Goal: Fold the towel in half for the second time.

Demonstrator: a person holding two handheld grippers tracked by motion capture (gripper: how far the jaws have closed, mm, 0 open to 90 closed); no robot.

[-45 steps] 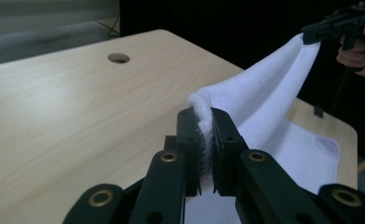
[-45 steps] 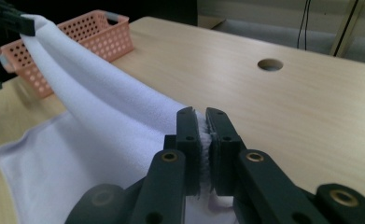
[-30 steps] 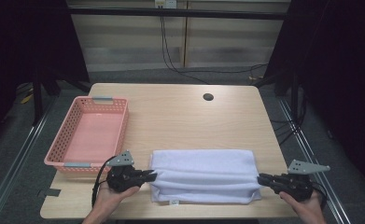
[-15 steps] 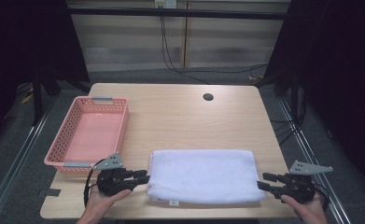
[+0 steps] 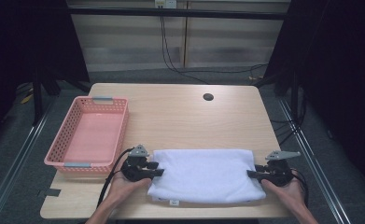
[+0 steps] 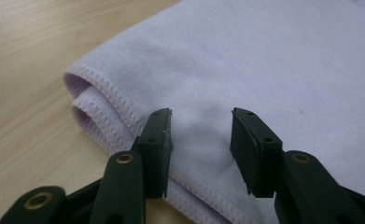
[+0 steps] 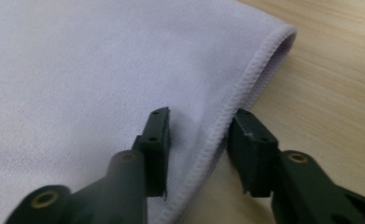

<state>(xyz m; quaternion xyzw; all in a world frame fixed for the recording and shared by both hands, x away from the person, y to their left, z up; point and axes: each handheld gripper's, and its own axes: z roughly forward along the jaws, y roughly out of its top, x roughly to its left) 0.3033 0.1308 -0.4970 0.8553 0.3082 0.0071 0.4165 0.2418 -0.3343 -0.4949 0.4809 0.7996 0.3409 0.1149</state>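
Your left gripper (image 5: 157, 172) has just been opening, your right gripper (image 5: 251, 173) closing; both stand apart, the folded towel (image 5: 203, 175) lying unclamped between their jaws.

Even light from above lit my table (image 5: 180, 121) brightly while the surroundings stayed dark, shadows were faint, and my close-up views blurred toward the edges.
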